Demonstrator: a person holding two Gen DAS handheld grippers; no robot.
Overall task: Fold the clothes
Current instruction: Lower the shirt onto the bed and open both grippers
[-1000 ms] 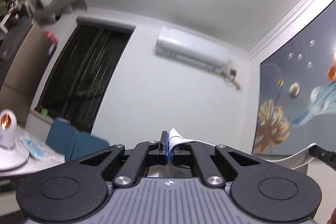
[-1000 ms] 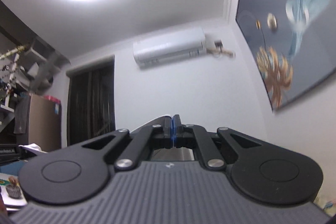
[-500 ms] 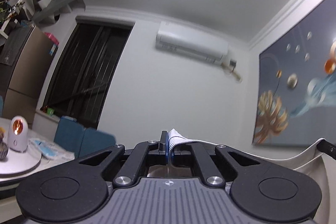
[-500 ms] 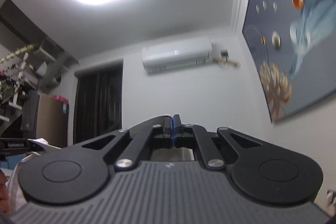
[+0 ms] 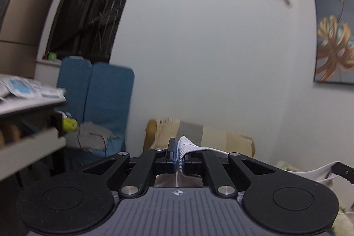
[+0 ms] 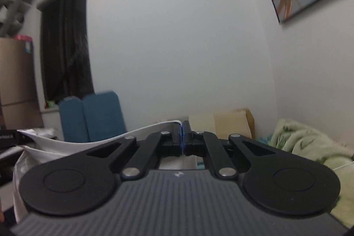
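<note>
My left gripper [image 5: 178, 155] is shut on the ribbed white hem of a garment [image 5: 190, 147], which bunches up between the fingers and trails off to the right. At the right edge of the left wrist view the cloth [image 5: 325, 171] reaches the other gripper's black finger [image 5: 344, 170]. My right gripper [image 6: 182, 135] is shut on the same white garment [image 6: 73, 143], whose edge sweeps left in a taut curve and hangs down at the left. Both grippers are held up in the air, facing the far wall.
Blue chairs [image 5: 104, 94] with grey cloth on the seat stand ahead left, beside a white table [image 5: 26, 103] holding packets. A cardboard box [image 5: 208, 136] sits against the wall. A green patterned blanket [image 6: 309, 143] lies at the right. A dark window [image 6: 64, 48] is at left.
Both grippers have tilted downward: the ceiling light has left the view and the chairs, box and blanket have come in. The garment stays gripped at both ends.
</note>
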